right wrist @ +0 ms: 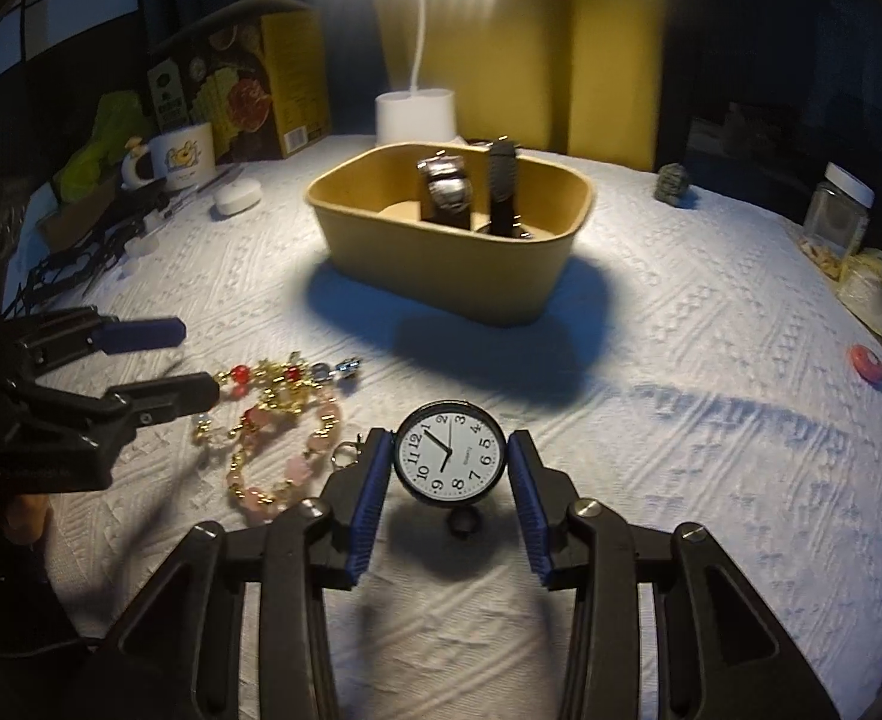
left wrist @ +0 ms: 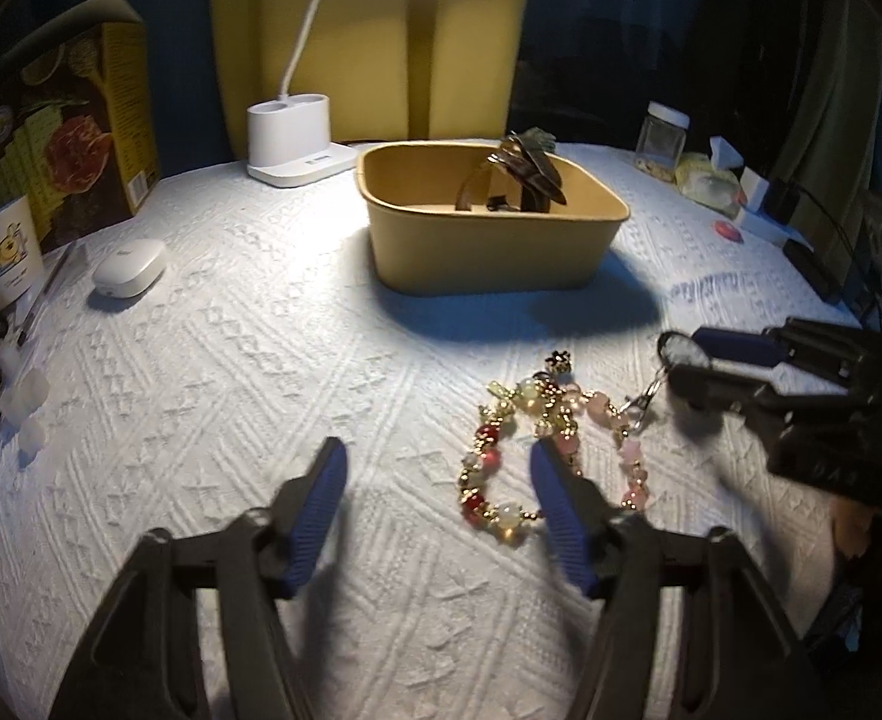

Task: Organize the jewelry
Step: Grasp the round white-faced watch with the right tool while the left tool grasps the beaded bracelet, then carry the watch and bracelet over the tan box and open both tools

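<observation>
Left wrist view: the left gripper hangs over the white textured cloth, its blue-padded jaws about half apart with nothing between them; its right finger overlaps the near edge of the pink, red and gold beaded bracelet chain, which lies in loops on the cloth. At far right the right gripper comes in sideways, something pale caught at its tips. Beyond stands the tan rounded-square paper tray, already holding dark watch straps.

Right wrist view: the right gripper's pads press both sides of a round black-rimmed pocket watch with a white dial, raised just off the cloth; its clasp seems to trail toward the beads. This looks like the pick-up step. Next, the watch wants carrying to the tray, clearing its near wall, without dragging the beads along, while the left jaws shift right to straddle the chain.

The table is lit by a white gooseneck desk lamp; the room behind is dark, with a yellow panel.
</observation>
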{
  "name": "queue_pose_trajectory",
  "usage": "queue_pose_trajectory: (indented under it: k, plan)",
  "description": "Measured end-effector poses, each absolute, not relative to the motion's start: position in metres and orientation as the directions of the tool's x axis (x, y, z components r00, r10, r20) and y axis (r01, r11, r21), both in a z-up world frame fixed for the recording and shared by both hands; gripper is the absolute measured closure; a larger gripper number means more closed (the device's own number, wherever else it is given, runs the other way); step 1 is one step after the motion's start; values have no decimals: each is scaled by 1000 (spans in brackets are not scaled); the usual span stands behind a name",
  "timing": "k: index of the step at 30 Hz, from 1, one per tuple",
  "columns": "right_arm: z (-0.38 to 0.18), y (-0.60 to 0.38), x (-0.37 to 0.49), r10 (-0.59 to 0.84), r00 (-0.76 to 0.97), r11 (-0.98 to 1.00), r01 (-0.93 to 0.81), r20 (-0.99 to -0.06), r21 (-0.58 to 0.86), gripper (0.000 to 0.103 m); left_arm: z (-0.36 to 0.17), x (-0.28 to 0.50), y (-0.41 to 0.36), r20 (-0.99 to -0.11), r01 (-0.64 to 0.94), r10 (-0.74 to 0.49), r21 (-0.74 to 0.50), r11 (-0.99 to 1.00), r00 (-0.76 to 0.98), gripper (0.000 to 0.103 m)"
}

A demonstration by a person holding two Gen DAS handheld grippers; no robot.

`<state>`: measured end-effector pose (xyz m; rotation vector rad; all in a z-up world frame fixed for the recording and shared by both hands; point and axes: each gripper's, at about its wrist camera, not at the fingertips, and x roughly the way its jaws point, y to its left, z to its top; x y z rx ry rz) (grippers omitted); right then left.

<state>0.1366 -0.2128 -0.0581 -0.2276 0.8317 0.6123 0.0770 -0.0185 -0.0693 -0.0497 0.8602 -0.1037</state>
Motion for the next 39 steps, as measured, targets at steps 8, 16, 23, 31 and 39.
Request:
queue_pose_trajectory:
  k: [8,16,23,31,39]
  plan:
    - [-53,-235,143,413,541,830,-556,-733,57,66,-77,90,-32,-784,104,-97,-42,994,613,83]
    - [-46,-242,143,414,559,836,-546,-719,57,66,-73,89,-41,-780,133,-119,-46,990,614,96]
    - [-32,-243,145,420,581,836,-547,-698,48,66,-49,85,-39,-739,133,-135,-61,989,660,96]
    - [-17,-239,151,430,592,832,-552,-681,45,66,-28,86,-35,-704,132,-136,-61,989,697,96]
    - [-9,-235,160,439,597,828,-559,-671,44,66,-11,92,-33,-670,139,-144,-60,988,729,96]
